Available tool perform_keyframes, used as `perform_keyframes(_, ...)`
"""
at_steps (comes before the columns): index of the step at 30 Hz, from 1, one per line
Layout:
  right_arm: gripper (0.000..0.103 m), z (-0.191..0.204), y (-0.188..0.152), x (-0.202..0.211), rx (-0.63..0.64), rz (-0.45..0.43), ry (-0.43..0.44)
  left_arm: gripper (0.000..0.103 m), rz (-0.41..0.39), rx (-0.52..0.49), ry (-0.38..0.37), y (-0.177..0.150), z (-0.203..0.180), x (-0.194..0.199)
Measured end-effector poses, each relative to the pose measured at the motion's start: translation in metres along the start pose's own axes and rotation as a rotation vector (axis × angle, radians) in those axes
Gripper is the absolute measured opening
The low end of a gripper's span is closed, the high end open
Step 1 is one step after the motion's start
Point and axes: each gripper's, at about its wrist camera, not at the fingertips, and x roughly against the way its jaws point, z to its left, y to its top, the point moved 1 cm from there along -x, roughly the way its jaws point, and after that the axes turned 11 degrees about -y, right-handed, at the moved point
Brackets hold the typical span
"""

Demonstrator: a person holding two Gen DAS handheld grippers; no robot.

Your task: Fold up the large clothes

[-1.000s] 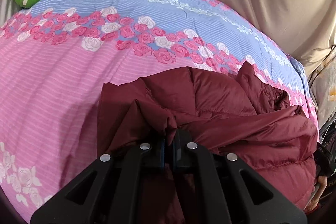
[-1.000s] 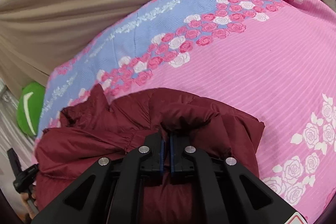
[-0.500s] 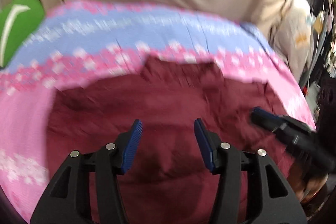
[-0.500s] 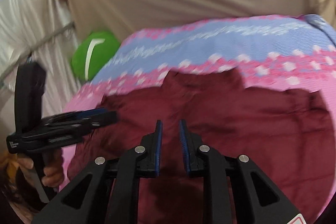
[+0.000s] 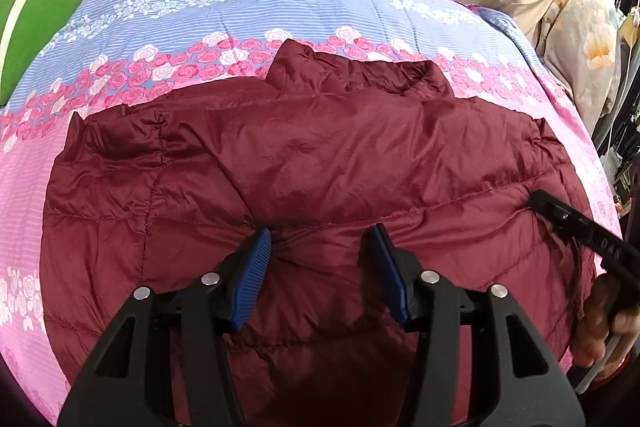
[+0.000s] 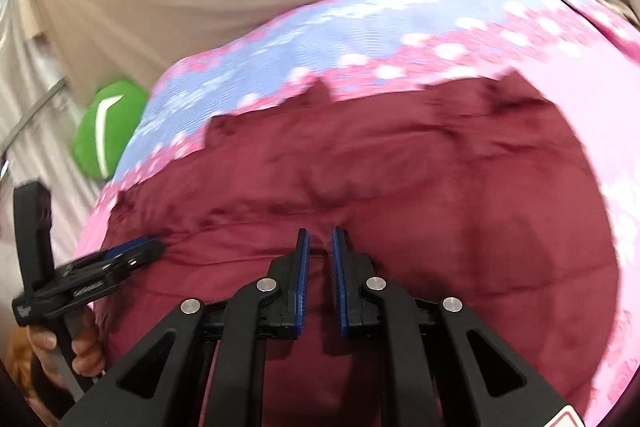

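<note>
Left wrist view: jacket (image 5: 320, 163) lies spread on bed (image 5: 240, 11), collar far side, no fold visible. Left gripper (image 5: 320, 255) jaws wide, empty; right gripper (image 6: 319, 251) jaws slightly apart, empty.

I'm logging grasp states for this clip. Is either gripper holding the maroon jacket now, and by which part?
Nothing is held. The left gripper is wide open and the right gripper narrowly open, above the jacket.
</note>
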Motion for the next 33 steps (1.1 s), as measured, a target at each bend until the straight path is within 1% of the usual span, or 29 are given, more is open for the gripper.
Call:
perform_keyframes(2,0.011,-0.011,0.007,0.006,-0.020,0.004,-0.023,0.050,-0.003,0.020,-0.037,0.007,0.005,0.007)
perform_keyframes(4,0.020,-0.009,0.024,0.015,0.007,-0.026,-0.052,0.050,-0.022,0.047,-0.092,0.022,0.011,0.018)
perform_keyframes(5,0.020,-0.006,0.032,0.019,0.023,-0.039,-0.047,0.051,-0.036,0.052,-0.117,0.035,0.014,0.024)
perform_keyframes(7,0.021,0.002,0.055,0.017,0.062,-0.033,-0.007,0.054,-0.053,0.038,-0.122,0.060,0.018,0.027)
perform_keyframes(8,0.021,0.007,0.069,0.009,0.077,-0.023,0.024,0.054,-0.056,0.034,-0.093,0.076,0.022,0.022)
perform_keyframes(9,0.021,0.011,0.082,-0.001,0.084,-0.012,0.036,0.054,-0.053,0.036,-0.069,0.089,0.026,0.015)
perform_keyframes(10,0.021,0.016,0.096,-0.018,0.096,0.019,0.035,0.054,-0.039,0.037,-0.058,0.100,0.032,0.006)
perform_keyframes(12,0.022,0.022,0.113,-0.047,0.105,0.088,0.034,0.054,0.009,0.063,-0.045,0.122,0.048,-0.022)
perform_keyframes(13,0.027,0.023,0.117,-0.060,0.103,0.118,0.034,0.054,0.032,0.063,-0.043,0.129,0.054,-0.035)
perform_keyframes(14,0.030,0.026,0.123,-0.076,0.104,0.149,0.039,0.054,0.051,0.074,-0.019,0.136,0.063,-0.049)
perform_keyframes(15,0.038,0.028,0.127,-0.087,0.102,0.164,0.031,0.054,0.066,0.076,-0.010,0.140,0.068,-0.061)
perform_keyframes(16,0.046,0.031,0.130,-0.096,0.106,0.174,0.018,0.054,0.084,0.074,-0.016,0.144,0.073,-0.071)
perform_keyframes(17,0.048,0.036,0.132,-0.108,0.122,0.197,0.025,0.054,0.111,0.086,-0.033,0.147,0.080,-0.085)
perform_keyframes(18,0.048,0.039,0.131,-0.116,0.128,0.215,0.030,0.054,0.132,0.102,-0.056,0.149,0.085,-0.094)
perform_keyframes(19,0.043,0.042,0.131,-0.124,0.135,0.236,0.034,0.053,0.150,0.124,-0.086,0.149,0.089,-0.102)
perform_keyframes(20,0.034,0.047,0.129,-0.134,0.158,0.267,0.043,0.048,0.167,0.133,-0.109,0.150,0.091,-0.110)
perform_keyframes(21,0.012,0.051,0.128,-0.139,0.174,0.275,0.032,0.028,0.178,0.122,-0.124,0.151,0.090,-0.114)
perform_keyframes(22,0.010,0.057,0.129,-0.142,0.206,0.267,0.000,0.015,0.187,0.106,-0.143,0.152,0.088,-0.116)
perform_keyframes(24,0.007,0.062,0.135,-0.138,0.232,0.223,-0.007,0.008,0.165,0.089,-0.127,0.161,0.083,-0.114)
perform_keyframes(25,0.007,0.066,0.139,-0.135,0.236,0.191,-0.008,0.006,0.148,0.081,-0.122,0.167,0.082,-0.113)
perform_keyframes(27,0.006,0.070,0.150,-0.128,0.212,0.107,-0.003,0.006,0.092,0.080,-0.087,0.181,0.082,-0.112)
perform_keyframes(28,0.006,0.070,0.154,-0.129,0.203,0.080,-0.020,0.006,0.070,0.084,-0.073,0.186,0.083,-0.113)
perform_keyframes(29,0.006,0.071,0.155,-0.140,0.216,0.070,-0.081,0.006,0.072,0.090,-0.051,0.190,0.084,-0.122)
perform_keyframes(30,0.008,0.072,0.155,-0.153,0.222,0.101,-0.106,0.007,0.094,0.095,-0.042,0.191,0.087,-0.132)
perform_keyframes(31,0.009,0.069,0.152,-0.168,0.216,0.169,-0.112,0.011,0.116,0.107,-0.031,0.190,0.091,-0.143)
perform_keyframes(32,0.010,0.067,0.151,-0.171,0.202,0.184,-0.110,0.011,0.106,0.113,-0.033,0.189,0.093,-0.141)
perform_keyframes(33,0.015,0.065,0.151,-0.166,0.196,0.175,-0.101,0.012,0.095,0.114,-0.037,0.188,0.093,-0.135)
